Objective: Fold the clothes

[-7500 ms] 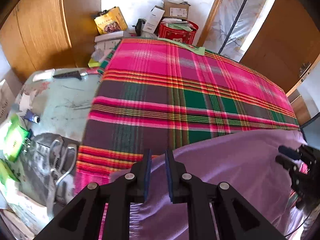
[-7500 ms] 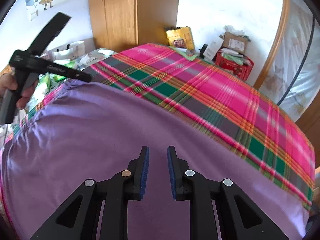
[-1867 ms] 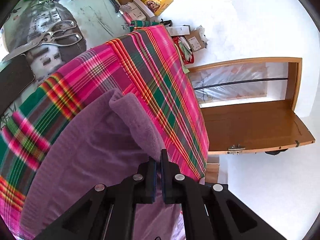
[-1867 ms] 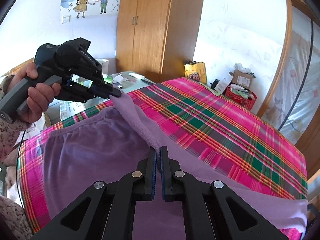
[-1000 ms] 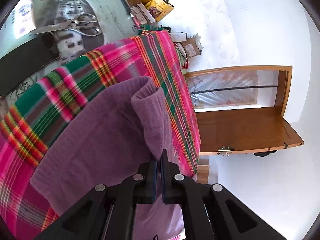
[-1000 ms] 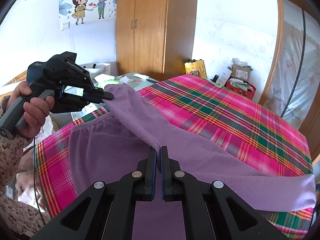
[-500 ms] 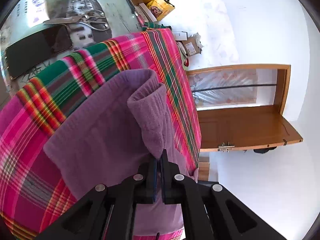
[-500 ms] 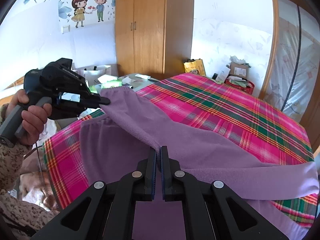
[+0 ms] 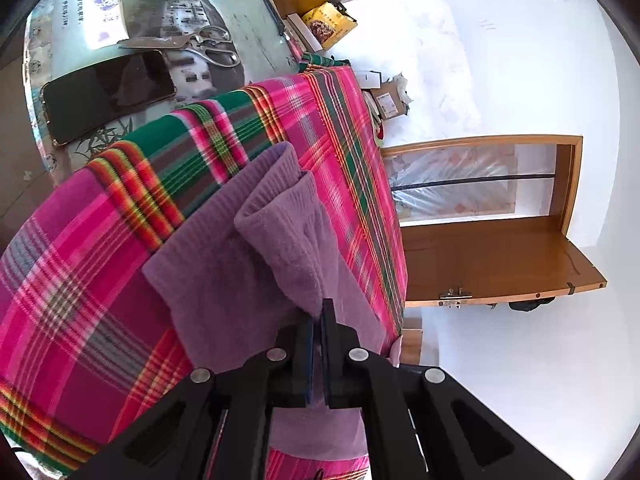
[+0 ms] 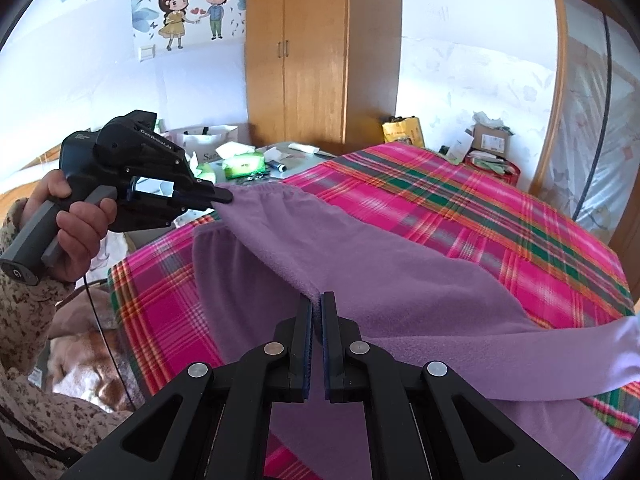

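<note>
A purple fleece garment (image 10: 400, 288) lies over the pink plaid bedspread (image 10: 500, 216), its upper layer lifted off the lower one. My right gripper (image 10: 317, 304) is shut on the near edge of that lifted layer. In the same view my left gripper (image 10: 224, 197), held by a hand at the left, pinches the elastic waistband end. The left wrist view shows the left gripper (image 9: 318, 312) shut on a bunched fold of the purple garment (image 9: 256, 248), which drapes down onto the bedspread (image 9: 80, 280).
Beside the bed stands a glass-topped table (image 9: 256, 40) with a dark phone (image 9: 108, 92), scissors (image 9: 200, 42) and papers. Boxes (image 10: 492, 140) and a yellow bag (image 10: 404, 130) sit by the far wall. A wooden wardrobe (image 10: 316, 52) stands behind, an open door (image 9: 500, 256) at the bed's far side.
Both grippers have carried the lifted purple layer across the bed towards the near side, so more of it now overlaps the lower layer. Both grips stay the same.
</note>
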